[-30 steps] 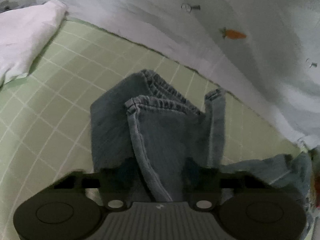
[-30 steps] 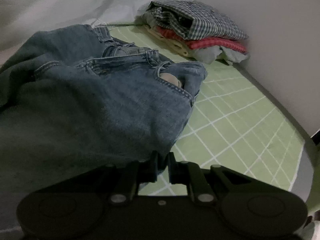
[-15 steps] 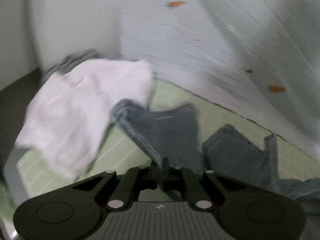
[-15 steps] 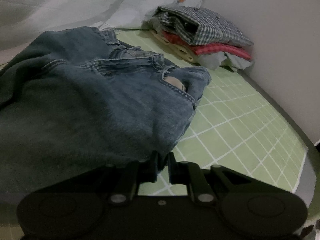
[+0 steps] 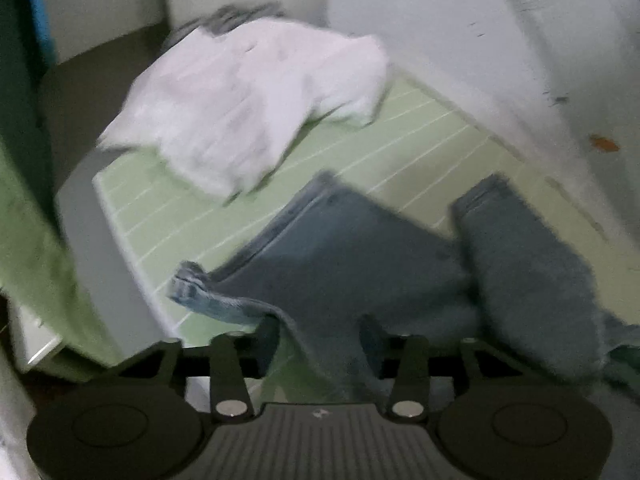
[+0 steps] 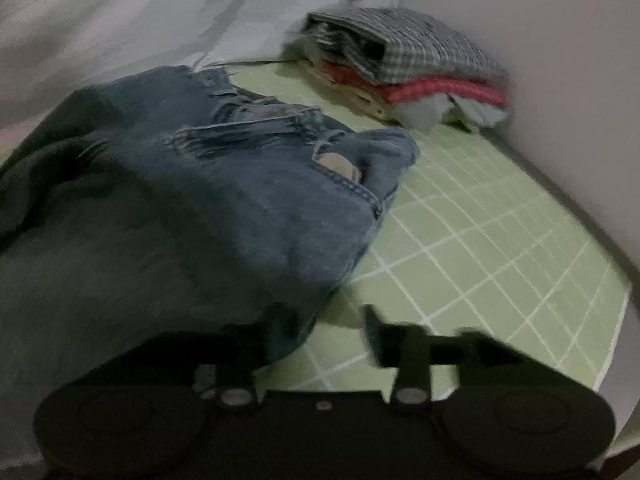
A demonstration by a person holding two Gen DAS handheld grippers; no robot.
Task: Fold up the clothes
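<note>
Since a second ago the left gripper has swung away from the bunched cuffs toward the mat's end, dragging one leg of the jeans out long across the green grid, and both claws, which were pinched on denim then, are now opening. In the left wrist view the left fingers stand apart with the leg's edge draped loosely between them, pads no longer pressing, so the grip is released. That leg lies flat and slanted, its cuff near the mat's edge, while the other leg lies just beside it, cuff pointing toward the pale sheet behind. A white garment lies crumpled at the mat's far end, apart from the jeans, blurred by motion. In the right wrist view the right gripper is likewise released: its right finger hangs clear over bare mat, and its left finger is lost in dark denim, so I cannot tell whether it touches cloth. The jeans lie heaped on the mat at the waist end, pocket lining showing pale at the hip. A stack of folded clothes sits in the far corner against the wall, checked shirt on top, red beneath, well apart from the jeans
</note>
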